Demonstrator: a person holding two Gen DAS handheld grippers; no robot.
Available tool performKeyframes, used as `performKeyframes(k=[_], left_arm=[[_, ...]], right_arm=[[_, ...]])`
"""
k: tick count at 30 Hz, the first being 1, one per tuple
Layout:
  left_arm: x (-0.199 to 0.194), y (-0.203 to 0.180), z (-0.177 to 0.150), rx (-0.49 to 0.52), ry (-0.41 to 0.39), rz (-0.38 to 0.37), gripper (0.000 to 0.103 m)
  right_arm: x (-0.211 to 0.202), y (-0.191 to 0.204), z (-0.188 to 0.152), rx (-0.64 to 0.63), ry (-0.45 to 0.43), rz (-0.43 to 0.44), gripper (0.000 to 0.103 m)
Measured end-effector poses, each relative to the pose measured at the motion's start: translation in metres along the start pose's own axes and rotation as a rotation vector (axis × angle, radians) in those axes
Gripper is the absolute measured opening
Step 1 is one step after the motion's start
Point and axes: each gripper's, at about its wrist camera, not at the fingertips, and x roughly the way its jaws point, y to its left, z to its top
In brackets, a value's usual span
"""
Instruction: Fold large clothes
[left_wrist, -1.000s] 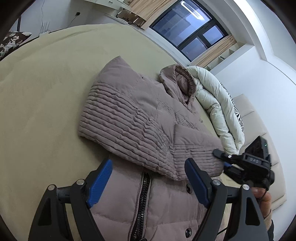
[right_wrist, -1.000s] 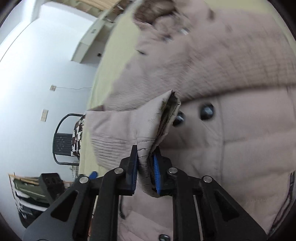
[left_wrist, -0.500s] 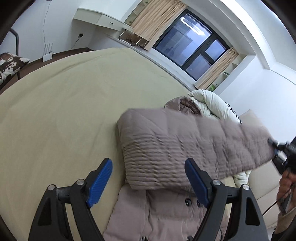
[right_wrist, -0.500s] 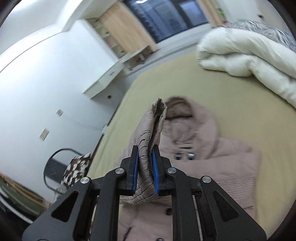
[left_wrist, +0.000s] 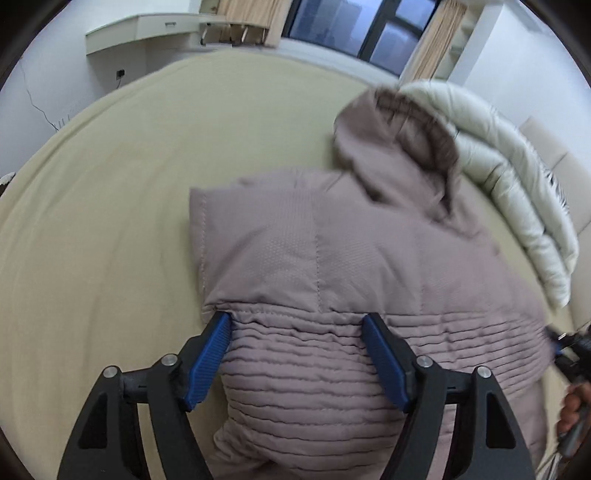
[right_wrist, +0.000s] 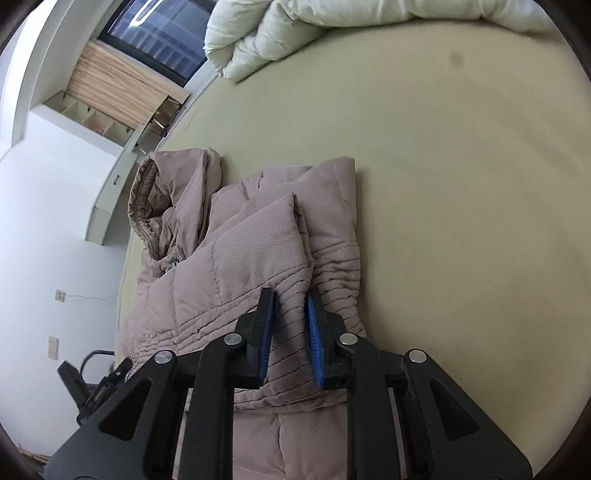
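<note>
Right gripper (right_wrist: 289, 332): jaws opening, a narrow gap between the blue pads; the ribbed cuff of the sleeve (right_wrist: 291, 306) lies between them, and the pads no longer appear to press it.
Left gripper (left_wrist: 297, 358): fingers spread wide, hanging over the ribbed band of the jacket; nothing pinched, though the tips look close to the fabric.
Item: padded jacket (left_wrist: 332, 266), taupe, hooded, lying on the bed (left_wrist: 110, 221) toward its middle.
Handling, weight: judged light for its bulk; puffy fill, likely to spring back after pressing.
Handling, stiffness: soft and limp; a lifted edge will probably drag and sag, so two holds well apart seem wise.
Handling, surface: shell looks smooth and may slip on itself; folded layers could slide off one another.
Where to grip: the ribbed, stitched bands at cuff and waist, or a seam edge, where the cloth is thinner and bunches between the pads; the fat quilted panels look too thick to pinch securely.
Appearance, near: close horizontal rib stitching under both tools.
Appearance, middle: broad quilted panels with a fine dotted texture and vertical seams; sleeve laid across the body.
Appearance, far: hood (left_wrist: 406, 147) with a darker brown lining, turned toward the window (left_wrist: 369, 29).
Beyond: cream duvet (left_wrist: 509, 177) bundled beside the hood, touching or nearly so.
</note>
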Motion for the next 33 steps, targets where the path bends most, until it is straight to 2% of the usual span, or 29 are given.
performKeyframes(k=[2,3,4,6,7,8,10,12,13,14,17,19,21,23,25,26,27,28,29,30,32,33], left_arm=[[0.005,0.007,0.0,-0.008,0.013,-0.013,0.081],[0.003,0.009,0.001,-0.008,0.017,-0.018,0.081],[0.001,0.009,0.002,-0.007,0.017,-0.018,0.079],[-0.015,0.006,0.002,-0.009,-0.022,0.0,0.077],[-0.02,0.004,0.001,-0.008,-0.051,0.003,0.076],[-0.028,0.001,0.0,-0.003,-0.097,0.005,0.076],[-0.027,-0.01,0.0,0.033,-0.135,0.023,0.075],[-0.006,-0.02,0.001,0.11,-0.088,0.095,0.076],[0.004,-0.019,-0.001,0.13,-0.073,0.104,0.078],[0.011,-0.013,-0.001,0.123,-0.079,0.079,0.08],[0.018,-0.002,0.0,0.103,-0.07,0.055,0.085],[0.016,-0.003,0.001,0.107,-0.066,0.057,0.085],[0.003,-0.002,0.003,0.086,-0.06,0.053,0.076],[-0.019,-0.002,0.001,0.085,-0.104,0.055,0.071],[-0.028,0.002,-0.005,0.084,-0.142,0.077,0.071],[-0.023,0.003,-0.008,0.087,-0.125,0.093,0.071],[-0.01,0.007,-0.013,0.093,-0.077,0.093,0.074],[-0.001,0.011,-0.015,0.078,-0.052,0.074,0.076],[0.001,0.016,-0.015,0.049,-0.045,0.058,0.078],[-0.002,0.016,-0.012,0.045,-0.037,0.062,0.076],[-0.022,0.005,-0.003,0.073,-0.067,0.088,0.07],[-0.032,-0.002,0.002,0.091,-0.103,0.093,0.072]], right_arm=[[-0.02,0.006,-0.002,-0.034,-0.079,-0.071,0.055],[-0.033,0.009,-0.003,-0.038,-0.143,-0.081,0.073],[-0.042,0.014,-0.002,-0.046,-0.186,-0.073,0.075],[-0.054,0.036,-0.001,-0.103,-0.232,-0.025,0.075],[-0.051,0.052,-0.002,-0.15,-0.226,-0.011,0.075],[-0.042,0.071,-0.006,-0.215,-0.196,-0.019,0.075],[-0.013,0.099,-0.016,-0.328,-0.137,-0.028,0.075],[0.031,0.114,-0.029,-0.413,-0.056,-0.112,0.075],[0.057,0.114,-0.036,-0.436,0.002,-0.173,0.074],[0.081,0.113,-0.043,-0.483,0.033,-0.227,0.074],[0.106,0.121,-0.064,-0.641,-0.038,-0.34,0.076],[0.109,0.126,-0.059,-0.642,-0.006,-0.367,0.076],[0.099,0.131,-0.042,-0.57,0.023,-0.35,0.074],[0.07,0.133,-0.043,-0.545,-0.054,-0.3,0.074],[0.055,0.133,-0.049,-0.546,-0.11,-0.289,0.074],[0.055,0.126,-0.052,-0.53,-0.09,-0.277,0.074],[0.07,0.116,-0.057,-0.518,-0.027,-0.279,0.074],[0.087,0.11,-0.065,-0.561,0.007,-0.306,0.076],[0.092,0.112,-0.072,-0.623,-0.017,-0.329,0.077],[0.092,0.118,-0.076,-0.67,-0.034,-0.355,0.077],[0.085,0.127,-0.066,-0.648,0.001,-0.35,0.077],[0.075,0.13,-0.055,-0.601,-0.023,-0.299,0.077]])
